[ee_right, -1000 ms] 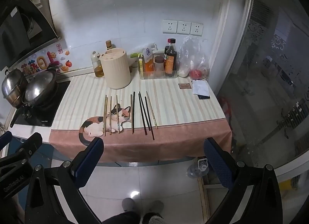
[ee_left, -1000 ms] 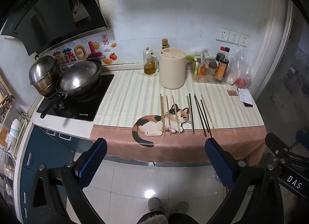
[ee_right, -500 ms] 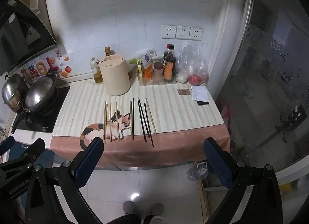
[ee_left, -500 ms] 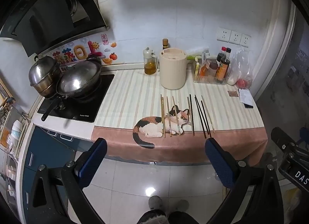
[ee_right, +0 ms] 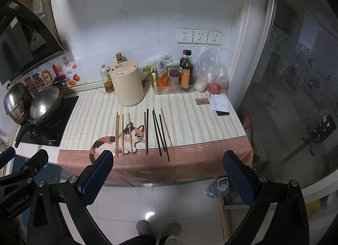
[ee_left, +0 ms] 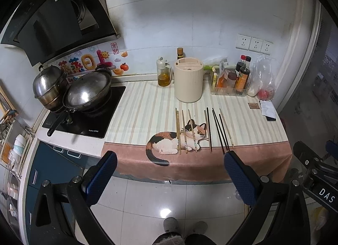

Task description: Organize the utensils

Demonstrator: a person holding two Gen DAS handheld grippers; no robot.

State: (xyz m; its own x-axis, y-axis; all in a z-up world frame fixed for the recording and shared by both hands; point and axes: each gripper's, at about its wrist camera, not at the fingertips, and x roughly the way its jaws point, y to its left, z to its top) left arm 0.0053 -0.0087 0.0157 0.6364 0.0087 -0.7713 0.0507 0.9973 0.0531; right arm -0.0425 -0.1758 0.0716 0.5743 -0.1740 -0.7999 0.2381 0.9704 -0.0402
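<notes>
Several chopsticks lie in a row near the counter's front edge, on a striped cloth with a cat picture. The light wooden chopsticks [ee_left: 186, 133] [ee_right: 123, 133] are on the left and the dark chopsticks [ee_left: 219, 130] [ee_right: 157, 130] on the right. Behind them stands a cream utensil holder [ee_left: 188, 80] [ee_right: 127, 84]. My left gripper [ee_left: 169, 160] and my right gripper [ee_right: 168, 156] hang open over the floor, short of the counter, and hold nothing.
A wok [ee_left: 87, 90] and a steel pot [ee_left: 48, 84] sit on the hob at left. An oil bottle [ee_left: 163, 73], a condiment tray [ee_left: 230, 91], a plastic bag [ee_left: 262, 80] and a phone with paper [ee_left: 267, 109] line the back and right. A glass door [ee_right: 295, 97] stands at right.
Both views have shifted slightly, so the counter sits a little lower in frame. Both grippers stay open, and nothing on the counter has moved.
</notes>
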